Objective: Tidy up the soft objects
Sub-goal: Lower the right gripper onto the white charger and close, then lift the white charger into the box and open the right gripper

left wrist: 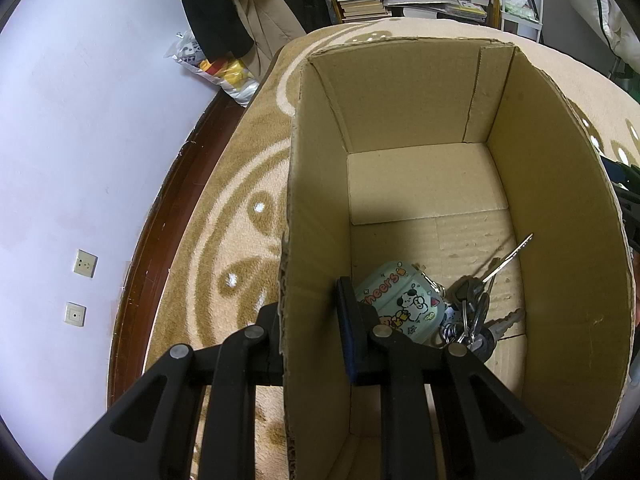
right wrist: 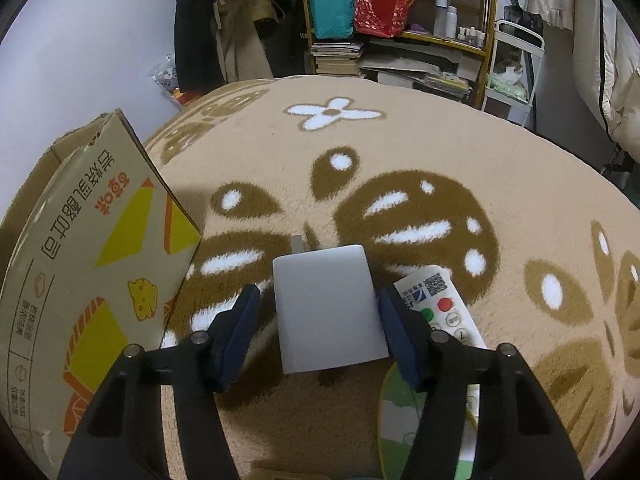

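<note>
An open cardboard box (left wrist: 560, 220) stands on the patterned rug. Inside lie a mint cartoon earbud case (left wrist: 400, 304) and a bunch of keys (left wrist: 476, 312). My left gripper (left wrist: 308, 320) straddles the box's left wall, one finger outside, one inside; whether it pinches the wall I cannot tell. My right gripper (right wrist: 318, 320) is open around a white charger block (right wrist: 328, 312) lying on the rug, pads on either side with small gaps. The box (right wrist: 88, 260) stands to its left.
A white remote control (right wrist: 444, 308) and a green-and-white object (right wrist: 400, 412) lie under the right finger. The rug (right wrist: 400, 160) spreads ahead. A shelf with books and bags (right wrist: 380, 20) stands at the back. The wall and dark baseboard (left wrist: 160, 220) run left.
</note>
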`<state>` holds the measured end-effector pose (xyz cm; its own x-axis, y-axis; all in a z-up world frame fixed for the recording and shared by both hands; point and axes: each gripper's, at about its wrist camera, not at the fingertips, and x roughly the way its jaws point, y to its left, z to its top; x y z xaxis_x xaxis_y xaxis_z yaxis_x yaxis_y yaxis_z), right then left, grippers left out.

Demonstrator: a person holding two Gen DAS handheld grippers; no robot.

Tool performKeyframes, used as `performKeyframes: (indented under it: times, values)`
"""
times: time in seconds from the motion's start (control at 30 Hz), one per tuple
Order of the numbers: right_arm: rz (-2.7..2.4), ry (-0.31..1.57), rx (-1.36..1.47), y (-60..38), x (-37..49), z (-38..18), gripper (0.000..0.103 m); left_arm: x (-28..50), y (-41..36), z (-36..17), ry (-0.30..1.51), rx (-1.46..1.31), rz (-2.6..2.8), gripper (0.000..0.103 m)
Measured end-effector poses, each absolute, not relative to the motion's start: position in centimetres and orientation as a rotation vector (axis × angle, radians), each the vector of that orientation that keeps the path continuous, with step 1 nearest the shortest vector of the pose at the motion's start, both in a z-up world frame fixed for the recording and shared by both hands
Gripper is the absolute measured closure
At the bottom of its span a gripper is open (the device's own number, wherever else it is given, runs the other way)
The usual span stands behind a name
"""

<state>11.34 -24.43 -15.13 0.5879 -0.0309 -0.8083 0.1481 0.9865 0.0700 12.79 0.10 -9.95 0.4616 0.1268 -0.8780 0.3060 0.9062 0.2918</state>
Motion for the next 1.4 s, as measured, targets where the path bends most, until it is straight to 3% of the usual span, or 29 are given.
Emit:
performKeyframes:
  times: [0.07,0.13,0.47,1.07,1.4]
  values:
    - [-0.104,0.945,0.128,-24.4,11.5,-15.2,0.047,12.8,0.1,-10.0,1.095,0.444,-0.115,0.084]
    - [-0.099,0.965,0.113,-24.2,11.6,-15.4,0.047,12.8,0.1,-10.0,1.096,0.443,-0.115,0.084]
    - [-0.121,0.946,0.093,-23.1,11.1,-14.6,0.048,12.8,0.2,-10.0,1.096,0.435,-0.114,0.084]
    - [0.102,0.662,0.143,-17.2,7.7,-3.6,0.048,12.9,0.2,-10.0,1.096,0.431,-0.110,0.084]
    - [0.210,0.689,0.114,-12.9,6.8,-4.8,0.048,12.9,0.2,-10.0,1.096,0.431,-0.111,0.084]
